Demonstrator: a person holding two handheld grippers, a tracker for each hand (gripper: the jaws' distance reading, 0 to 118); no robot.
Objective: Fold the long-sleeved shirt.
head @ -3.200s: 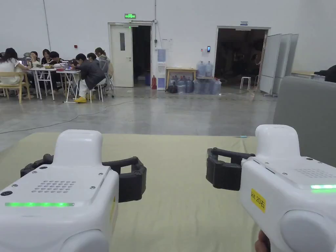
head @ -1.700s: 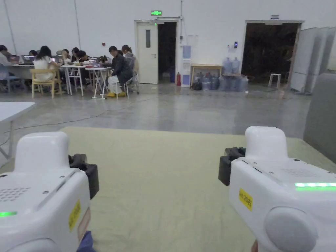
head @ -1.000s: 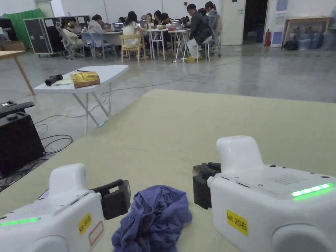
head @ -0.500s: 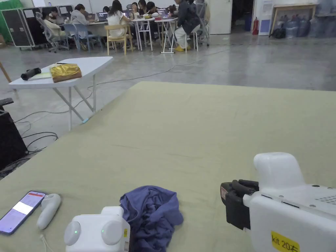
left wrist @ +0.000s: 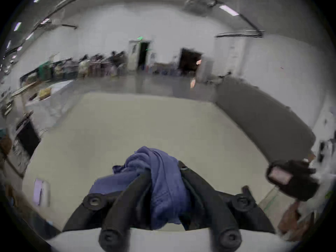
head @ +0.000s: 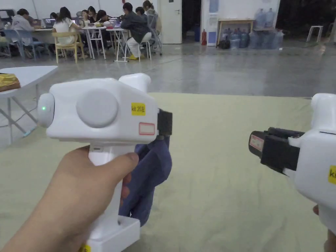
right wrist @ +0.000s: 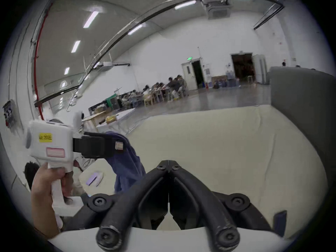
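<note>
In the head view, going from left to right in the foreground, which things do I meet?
Hand → left tongs, shut on the blue shirt hanging below → bare green cloth of the table → right tongs, shut and holding nothing.

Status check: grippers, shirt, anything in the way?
Left gripper shut on the shirt, bunched and lifted off the mat. Right gripper shut, empty, off to the side. Nothing in the way.

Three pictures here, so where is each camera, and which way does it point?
Head view: on the person's head, facing the green table; shows left gripper and hand.
Left gripper view: on that gripper, jaws clamping the blue shirt.
Right gripper view: on the right gripper, jaws closed.
All share the shirt.
</note>
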